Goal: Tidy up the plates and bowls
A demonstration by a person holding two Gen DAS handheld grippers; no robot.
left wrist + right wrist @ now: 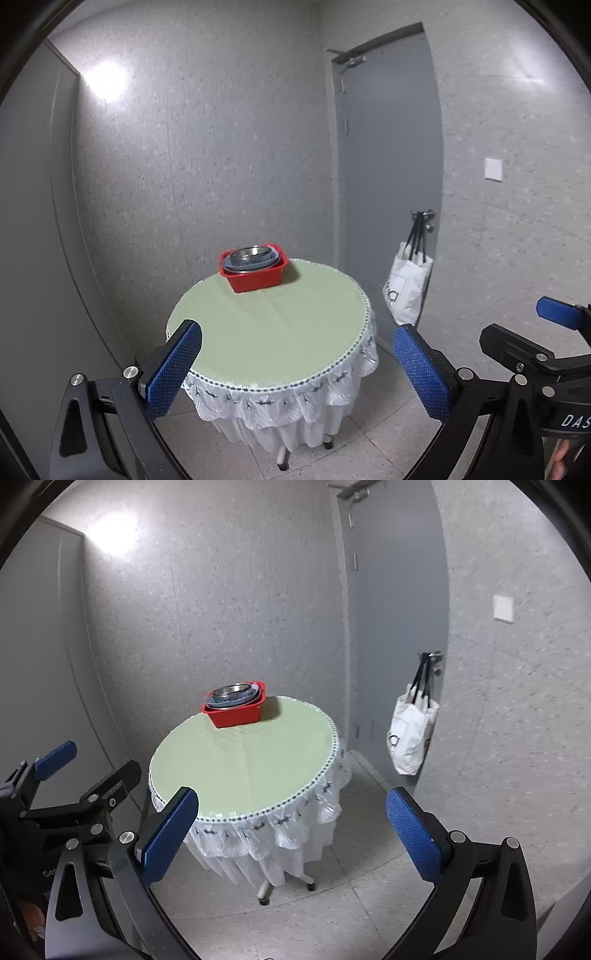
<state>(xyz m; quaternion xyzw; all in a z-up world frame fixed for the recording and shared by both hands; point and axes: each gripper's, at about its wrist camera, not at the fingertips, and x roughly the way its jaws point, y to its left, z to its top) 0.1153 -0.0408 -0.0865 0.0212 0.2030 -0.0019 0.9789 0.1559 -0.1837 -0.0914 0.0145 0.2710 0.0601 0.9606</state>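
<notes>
Grey speckled walls enclose a small room with a grey door [388,147] and a white tote bag [406,288] hanging from its handle. At the centre stands a round tabletop [273,325] covered in pale green, with a white frilled skirt. On its far edge sits a red plastic basin [255,271] holding stacked dishes: a steel bowl [248,254] nested on bluish plates [271,258]. The left gripper [297,363] and right gripper [291,834] hover in the air short of the table, side by side, each with blue-padded jaws spread wide and holding nothing.
</notes>
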